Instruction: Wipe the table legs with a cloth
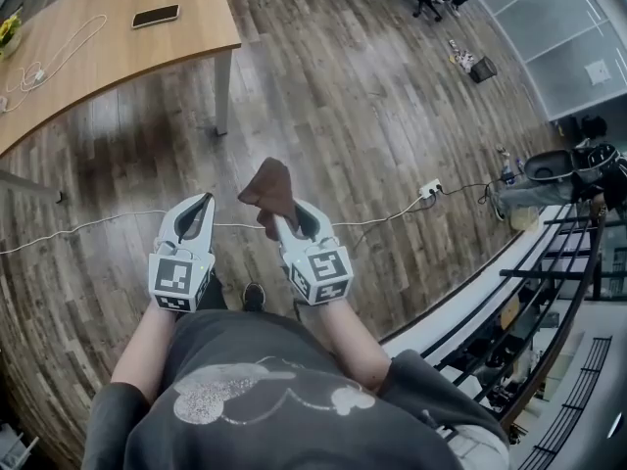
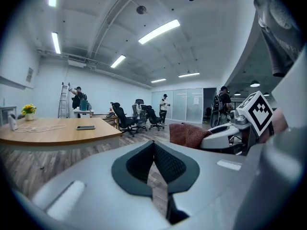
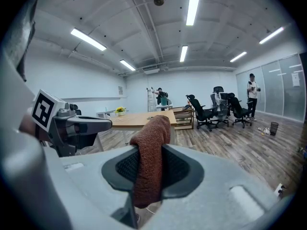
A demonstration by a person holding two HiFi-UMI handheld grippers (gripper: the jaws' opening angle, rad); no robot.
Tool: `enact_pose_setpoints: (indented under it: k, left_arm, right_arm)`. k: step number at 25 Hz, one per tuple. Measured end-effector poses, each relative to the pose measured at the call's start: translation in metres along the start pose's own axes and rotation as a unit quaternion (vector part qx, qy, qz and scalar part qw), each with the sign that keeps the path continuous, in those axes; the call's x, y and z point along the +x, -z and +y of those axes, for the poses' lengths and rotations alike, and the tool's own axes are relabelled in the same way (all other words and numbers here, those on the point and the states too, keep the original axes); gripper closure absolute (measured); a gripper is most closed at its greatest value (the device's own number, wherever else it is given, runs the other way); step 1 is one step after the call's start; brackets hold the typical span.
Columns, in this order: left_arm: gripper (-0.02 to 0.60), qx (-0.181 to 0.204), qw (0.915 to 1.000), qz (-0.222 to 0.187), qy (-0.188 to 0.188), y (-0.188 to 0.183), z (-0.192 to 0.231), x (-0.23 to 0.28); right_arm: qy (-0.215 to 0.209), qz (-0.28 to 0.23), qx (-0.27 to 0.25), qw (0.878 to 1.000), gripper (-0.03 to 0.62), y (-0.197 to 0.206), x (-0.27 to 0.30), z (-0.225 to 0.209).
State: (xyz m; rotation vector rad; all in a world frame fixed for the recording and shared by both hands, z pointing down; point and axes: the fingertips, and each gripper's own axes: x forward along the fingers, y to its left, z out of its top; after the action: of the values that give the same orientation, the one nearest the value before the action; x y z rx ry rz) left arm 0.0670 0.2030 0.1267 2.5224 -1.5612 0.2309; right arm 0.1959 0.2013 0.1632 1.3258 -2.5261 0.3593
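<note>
The reddish-brown knitted cloth is clamped near its middle in the right gripper jaws. Being soft and limp, it should drape. The left gripper jaws are clenched, empty.

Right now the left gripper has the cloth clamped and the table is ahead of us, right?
Not quite: the right gripper has the cloth clamped, as the right gripper view shows. The left gripper has its jaws shut on nothing. The table is ahead.

Bright ceiling strip lights, fisheye-warped edges.
</note>
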Motion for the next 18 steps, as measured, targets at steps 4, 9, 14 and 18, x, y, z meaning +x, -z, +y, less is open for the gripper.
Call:
enact_pose_setpoints:
  k: [4, 9, 14, 18]
  left_arm:
    - [0.561, -0.003, 0.9999, 0.005, -0.008, 0.004, -0.016, -0.008]
    - [0.561, -0.013, 0.9996, 0.005, -0.026, 0.01, -0.029, -0.022]
    - [0.561, -0.019, 0.9987, -0.003, -0.046, 0.011, -0.036, -0.036]
    - [0.561, -0.021, 0.9976, -0.008, -0.065, 0.014, -0.039, -0.05]
  right_arm:
    - [-0.019, 0.004, -0.004, 1.0, 0.503, 0.002, -0.006, 0.001]
    - [-0.055, 0.007, -0.027, 0.998, 0.503, 0.001, -0.014, 0.014]
    - [-0.07, 0.016, -0.031, 0.997, 0.505, 0.011, -0.028, 0.021]
    - [-0.076, 0.021, -0.033, 0.996, 0.505, 0.021, -0.041, 0.025]
